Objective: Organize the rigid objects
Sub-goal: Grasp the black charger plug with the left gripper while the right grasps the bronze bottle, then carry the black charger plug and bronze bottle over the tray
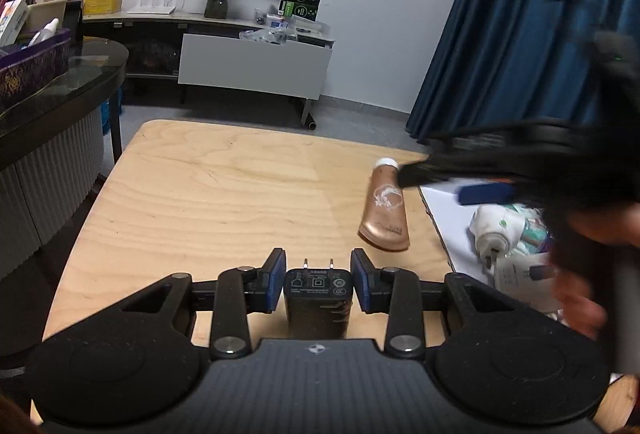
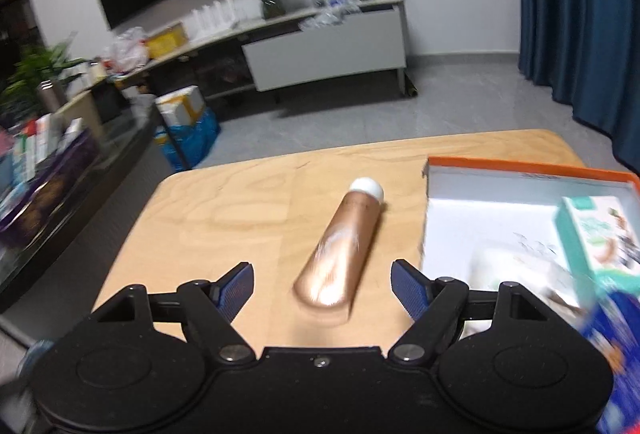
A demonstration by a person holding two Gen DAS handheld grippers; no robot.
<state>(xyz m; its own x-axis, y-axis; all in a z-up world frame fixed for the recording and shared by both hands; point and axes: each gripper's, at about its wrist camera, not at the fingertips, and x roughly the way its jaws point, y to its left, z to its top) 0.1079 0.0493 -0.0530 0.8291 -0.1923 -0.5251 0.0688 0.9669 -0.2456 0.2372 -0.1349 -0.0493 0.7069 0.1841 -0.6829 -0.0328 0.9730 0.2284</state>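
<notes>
My left gripper (image 1: 319, 266) is shut on a black plug adapter (image 1: 318, 300) with two prongs pointing forward, held above the wooden table (image 1: 224, 194). A bronze tube with a white cap (image 1: 384, 212) lies on the table; it also shows in the right wrist view (image 2: 342, 254). My right gripper (image 2: 322, 282) is open and empty, its blue pads on either side of the tube's flat end, above it. It appears blurred in the left wrist view (image 1: 460, 174). An orange-rimmed white box (image 2: 532, 170) to the right holds several items.
The box holds a white charger (image 1: 494, 230) and a small green-and-white carton (image 2: 600, 230). A dark counter (image 1: 60, 82) with boxes stands left. A TV console with plants (image 1: 256, 62) and blue curtains (image 1: 520, 14) are behind the table.
</notes>
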